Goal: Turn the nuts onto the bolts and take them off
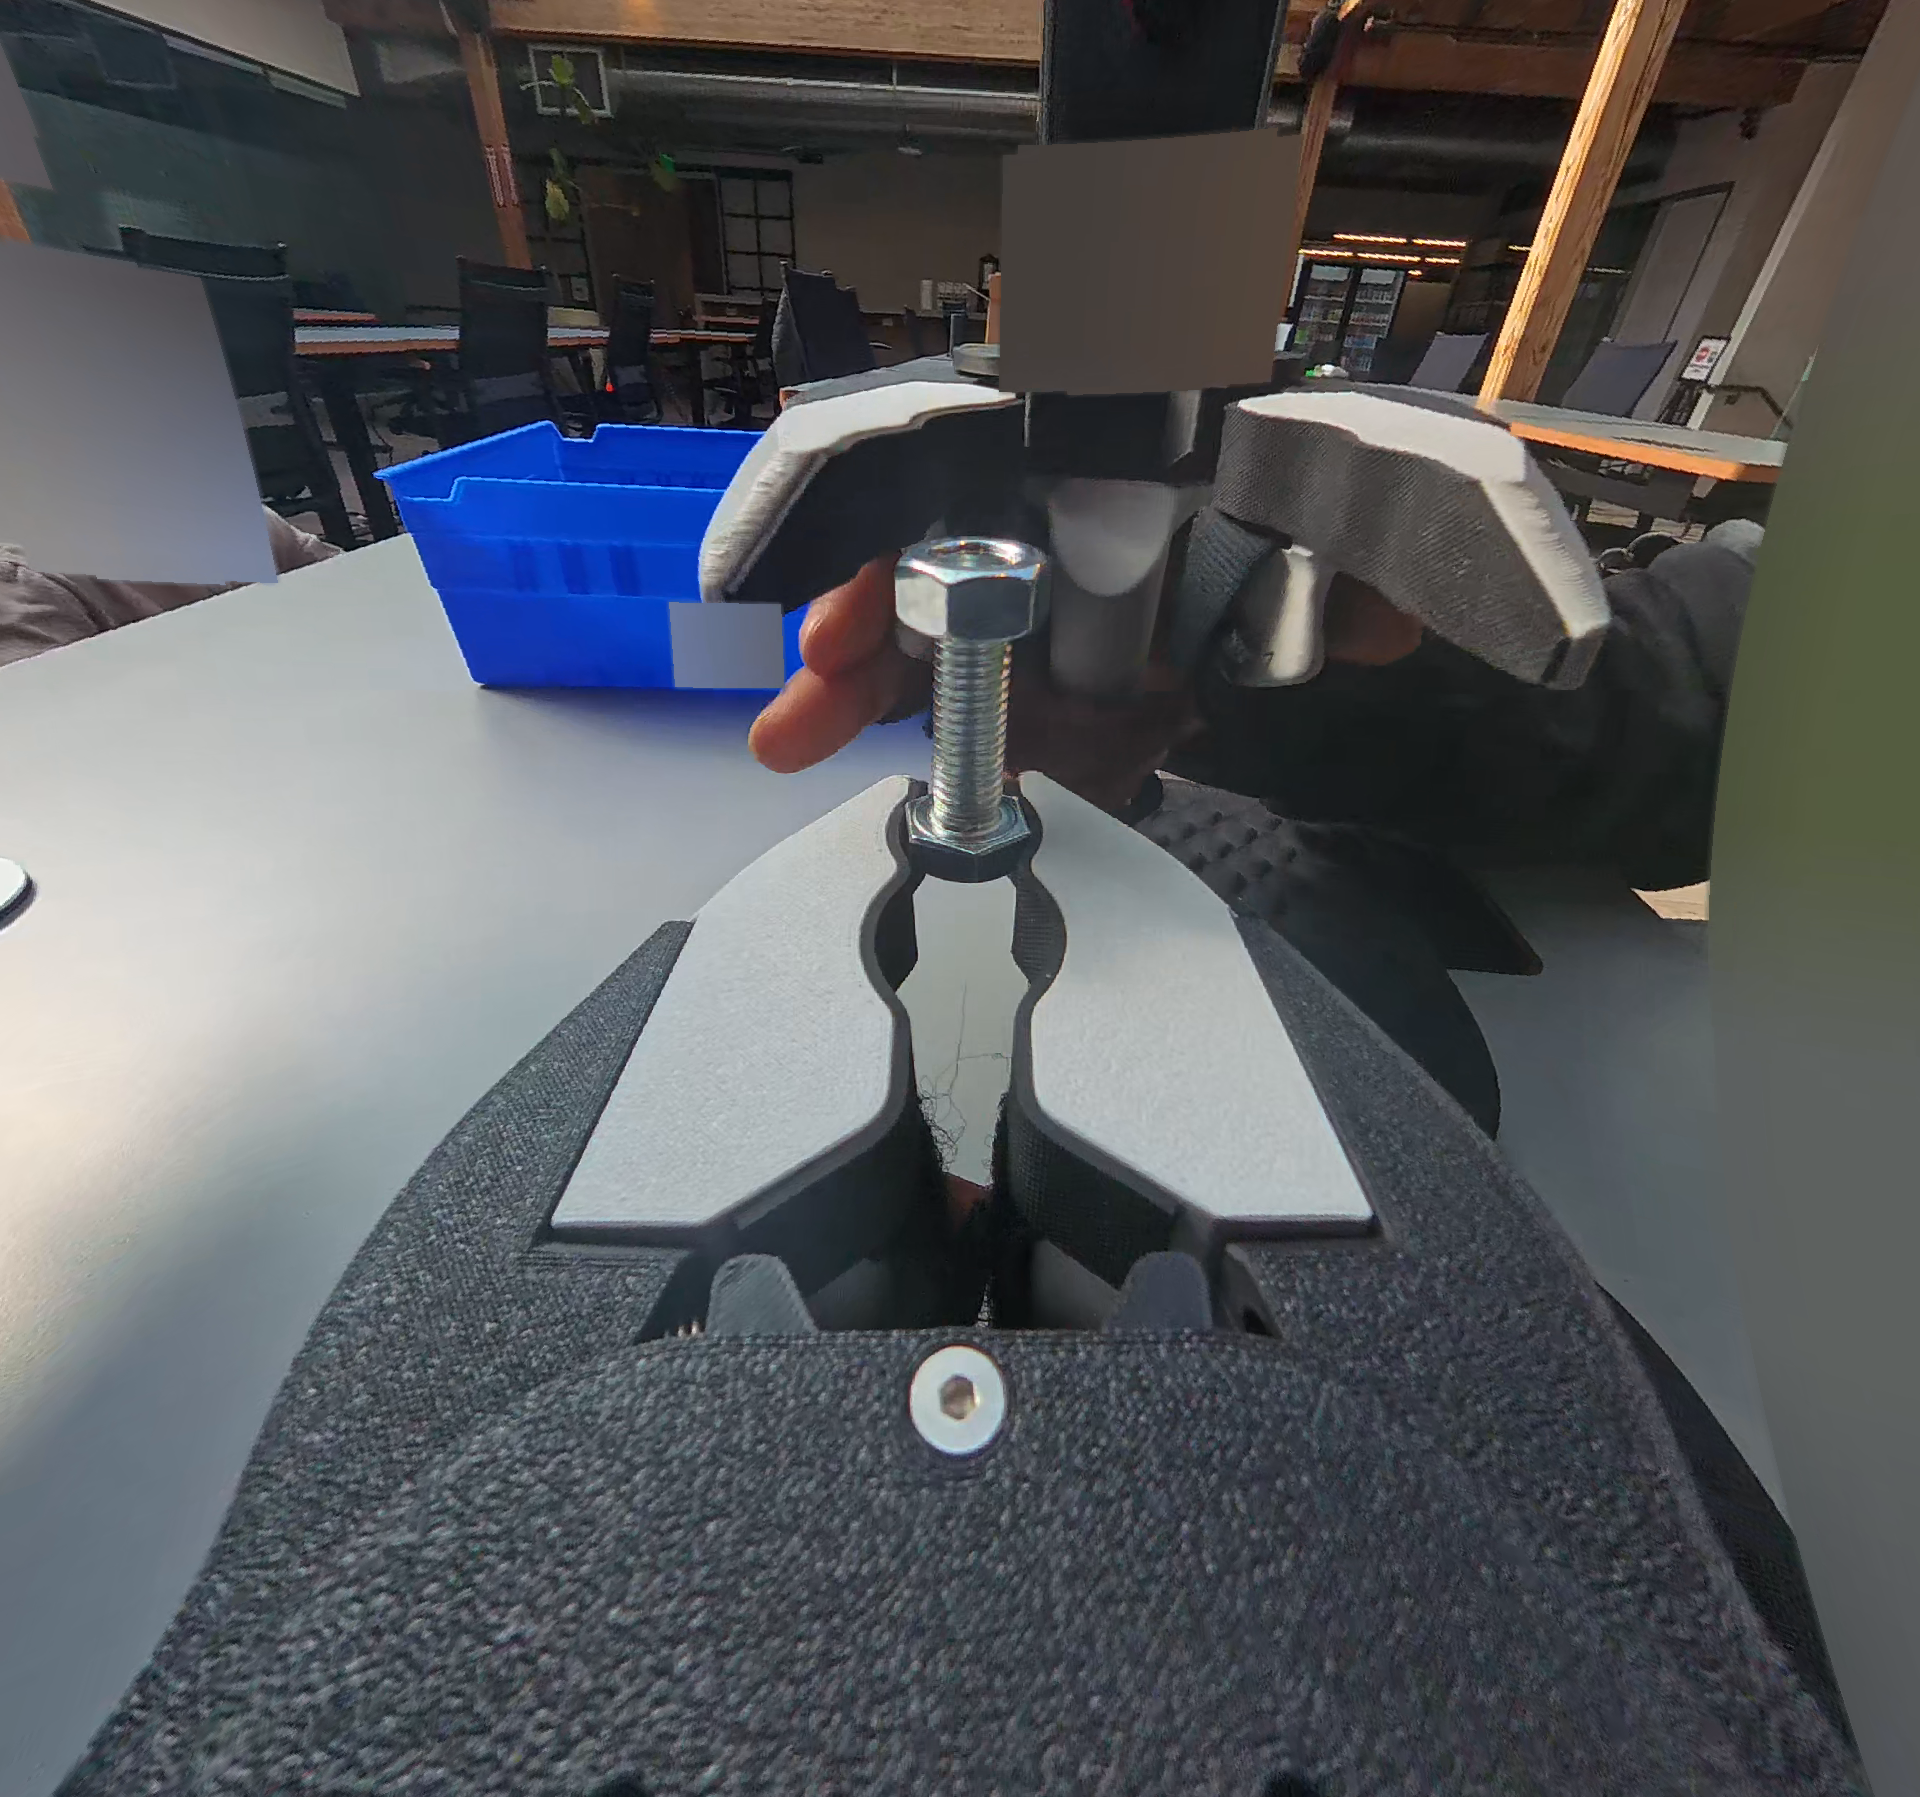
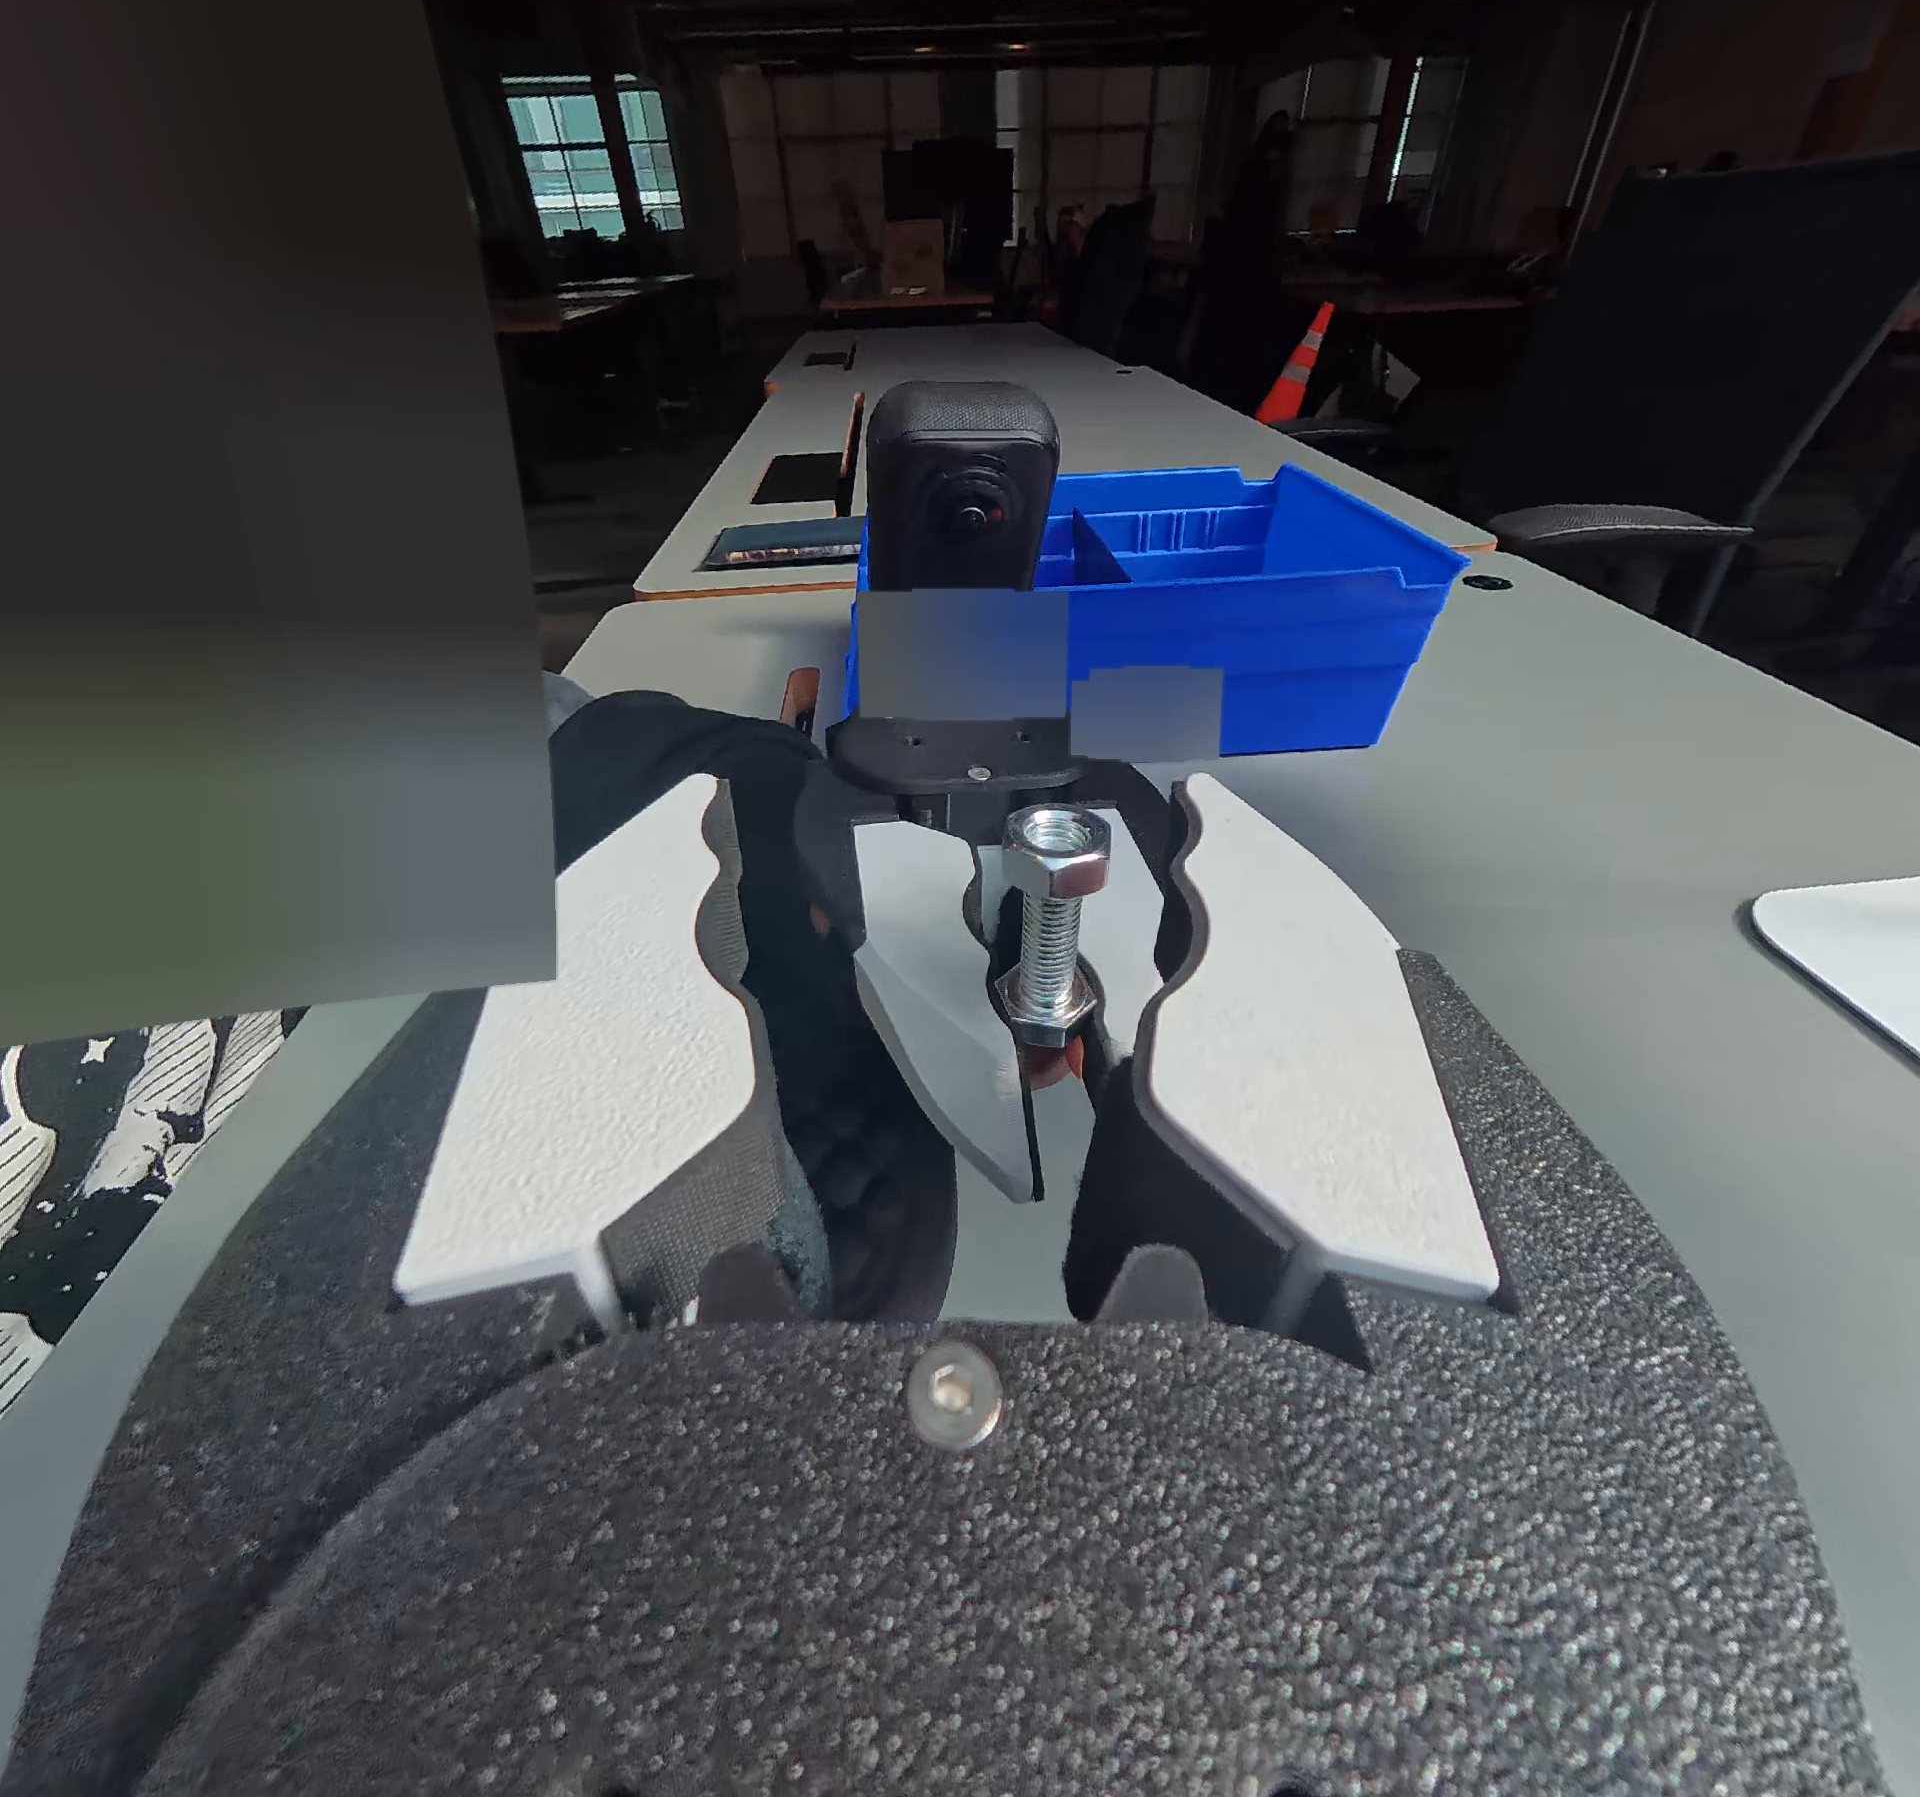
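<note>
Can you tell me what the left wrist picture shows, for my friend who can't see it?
The left tongs pinch the bottom of an upright silver bolt, with a nut at its top. Just behind, the right tongs hang open, held by a hand. A blue bin sits farther back on the grey table.

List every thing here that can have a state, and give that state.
left gripper: jaws shut on the bolt's lower hex end.
right gripper: jaws wide open, holding nothing.
bolt: upright, clamped at the bottom.
nut: threaded on at the bolt's top end.
blue bin: upright, open-topped; no parts visible inside.
</note>
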Action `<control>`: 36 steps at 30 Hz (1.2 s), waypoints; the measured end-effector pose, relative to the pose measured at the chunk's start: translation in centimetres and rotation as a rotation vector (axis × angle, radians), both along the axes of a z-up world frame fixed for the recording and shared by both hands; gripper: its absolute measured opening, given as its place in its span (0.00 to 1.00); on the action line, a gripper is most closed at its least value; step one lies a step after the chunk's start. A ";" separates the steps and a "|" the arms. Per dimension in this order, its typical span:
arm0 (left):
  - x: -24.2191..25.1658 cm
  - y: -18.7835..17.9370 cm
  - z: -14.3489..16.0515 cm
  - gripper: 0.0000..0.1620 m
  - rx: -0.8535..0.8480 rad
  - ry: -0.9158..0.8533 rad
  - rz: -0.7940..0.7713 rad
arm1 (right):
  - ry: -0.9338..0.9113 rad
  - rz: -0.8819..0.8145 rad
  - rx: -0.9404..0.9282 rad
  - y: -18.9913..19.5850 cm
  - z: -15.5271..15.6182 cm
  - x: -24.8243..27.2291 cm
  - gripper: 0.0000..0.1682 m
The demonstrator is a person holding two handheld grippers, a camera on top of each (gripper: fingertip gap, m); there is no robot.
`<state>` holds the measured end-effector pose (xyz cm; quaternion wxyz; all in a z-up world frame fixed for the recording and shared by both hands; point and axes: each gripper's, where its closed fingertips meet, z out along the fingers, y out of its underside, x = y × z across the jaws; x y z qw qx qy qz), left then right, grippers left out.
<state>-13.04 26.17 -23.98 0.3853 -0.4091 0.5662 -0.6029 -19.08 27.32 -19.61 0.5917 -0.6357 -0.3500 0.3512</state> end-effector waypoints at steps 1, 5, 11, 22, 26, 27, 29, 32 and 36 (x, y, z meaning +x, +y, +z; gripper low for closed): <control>0.0 0.0 0.0 0.09 0.001 0.002 0.002 | -0.004 0.003 -0.004 0.0 -0.1 -0.1 0.46; 0.0 0.1 -0.1 0.09 -0.001 0.004 0.004 | -0.006 -0.004 0.004 -0.3 -0.1 0.2 0.41; 0.1 0.2 -0.1 0.09 -0.003 0.006 0.008 | 0.004 -0.042 0.003 -1.0 -0.2 1.3 0.36; 0.0 0.3 -0.1 0.08 -0.008 0.003 0.010 | -0.013 -0.064 0.053 -2.6 -0.2 2.5 0.06; 0.0 0.2 -0.1 0.09 -0.007 0.003 0.007 | 0.010 -0.088 0.052 -1.7 0.1 2.9 0.18; 0.0 0.2 -0.1 0.09 -0.006 0.003 0.006 | 0.016 -0.084 0.048 -1.4 0.1 2.8 0.24; 0.0 0.2 -0.1 0.09 -0.005 0.002 0.002 | 0.021 -0.063 0.034 -1.0 0.1 2.4 0.34; 0.0 0.1 -0.2 0.09 -0.005 0.003 -0.001 | 0.018 -0.014 0.009 -0.4 -0.1 1.5 0.42; 0.0 0.1 -0.2 0.09 -0.003 0.005 -0.006 | 0.014 0.044 -0.006 0.0 -0.2 0.2 0.45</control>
